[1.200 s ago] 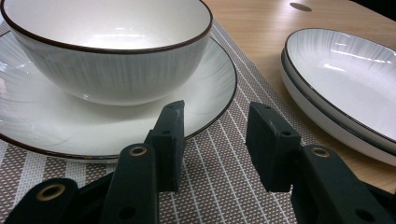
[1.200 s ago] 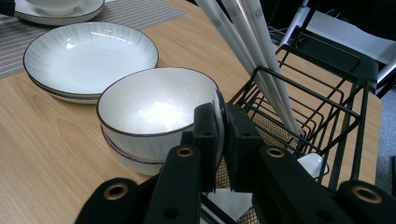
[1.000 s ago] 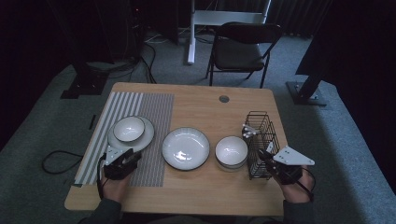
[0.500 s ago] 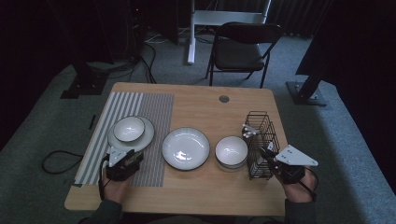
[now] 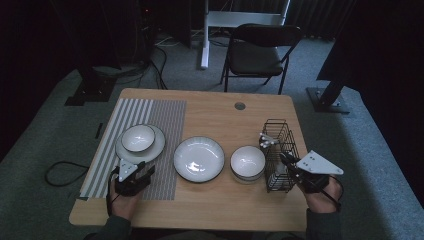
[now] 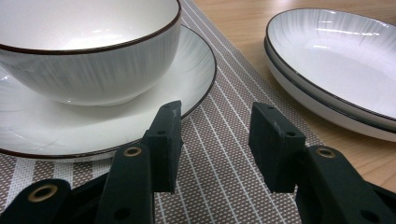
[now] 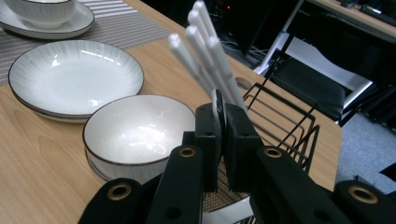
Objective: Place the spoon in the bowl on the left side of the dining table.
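Two claws work a wooden surface (image 5: 210,200) set with a striped mat (image 5: 150,115), a wide plate (image 5: 199,158) and bowls. At its right edge, the right claw (image 7: 221,140) is pinched on a white utensil (image 7: 217,109) in the black wire basket (image 5: 280,150). The left claw (image 6: 212,140) rests on the mat with jaws apart and empty, just short of the plate (image 6: 56,126) under a bowl (image 6: 88,51).

Your high view looks forward and down over the whole rectangular wooden table (image 5: 210,107). Your left gripper view sits low on the striped placemat (image 6: 224,154), close up, sharing the wide white dark-rimmed plate (image 6: 336,60) at 2 o'clock with your right gripper view, where it lies at 10 o'clock (image 7: 74,77).
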`<state>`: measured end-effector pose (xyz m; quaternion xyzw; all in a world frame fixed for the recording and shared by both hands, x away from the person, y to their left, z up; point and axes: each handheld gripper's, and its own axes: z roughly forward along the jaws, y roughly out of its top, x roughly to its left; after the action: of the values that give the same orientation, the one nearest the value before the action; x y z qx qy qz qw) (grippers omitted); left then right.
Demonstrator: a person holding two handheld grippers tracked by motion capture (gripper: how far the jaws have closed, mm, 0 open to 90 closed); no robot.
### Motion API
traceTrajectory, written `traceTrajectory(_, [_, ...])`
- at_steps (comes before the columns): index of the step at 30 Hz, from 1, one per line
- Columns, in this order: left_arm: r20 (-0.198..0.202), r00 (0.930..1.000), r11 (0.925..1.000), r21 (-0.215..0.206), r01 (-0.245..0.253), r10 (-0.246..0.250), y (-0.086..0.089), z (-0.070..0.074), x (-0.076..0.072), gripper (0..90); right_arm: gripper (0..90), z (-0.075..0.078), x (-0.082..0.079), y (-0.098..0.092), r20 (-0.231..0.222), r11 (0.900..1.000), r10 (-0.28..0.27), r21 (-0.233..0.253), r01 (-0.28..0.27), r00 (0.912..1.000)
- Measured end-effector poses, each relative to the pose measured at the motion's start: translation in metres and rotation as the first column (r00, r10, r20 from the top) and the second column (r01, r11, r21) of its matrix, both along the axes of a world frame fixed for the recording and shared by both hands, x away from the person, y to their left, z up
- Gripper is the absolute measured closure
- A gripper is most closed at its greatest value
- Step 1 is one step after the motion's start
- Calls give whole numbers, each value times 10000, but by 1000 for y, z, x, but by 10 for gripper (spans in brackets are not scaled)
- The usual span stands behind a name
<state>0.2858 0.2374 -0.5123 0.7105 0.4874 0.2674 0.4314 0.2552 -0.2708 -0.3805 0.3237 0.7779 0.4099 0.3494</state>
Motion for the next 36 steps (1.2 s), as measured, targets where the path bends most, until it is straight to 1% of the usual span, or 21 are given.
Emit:
traceTrajectory(5, [-35,10000,10000,-24,32,-32,0,-1,-2,553,853,7,1,1,154,10000,48,-65,-47,9999])
traceTrajectory(10, [9,9999,9998,131,131,-131,-3,0,-4,554,853,15,1,2,272,9998,84,-179,-79,9996])
traceTrajectory(15, [8,9998,9997,125,194,-194,-4,-1,-4,553,853,25,2,1,403,9997,68,-244,-58,9992])
traceTrajectory(21, [-87,9994,9993,151,331,-330,-7,-3,-3,554,853,38,2,7,682,9988,444,-228,-429,9967])
traceTrajectory(25, [-121,9994,9993,158,330,-328,-6,-3,-2,554,854,45,3,17,721,9968,788,-197,-775,9943])
traceTrajectory(29, [-225,9992,9993,161,346,-342,-5,-4,-1,553,853,47,4,24,771,9940,1083,-215,-1069,9911])
traceTrajectory(30, [-225,9992,9993,161,346,-342,-5,-4,-1,554,853,47,4,24,771,9940,1083,-215,-1069,9911])
traceTrajectory(36, [-336,9988,9991,212,354,-347,-6,-6,1,553,853,46,7,35,619,9885,1510,-172,-1502,9866])
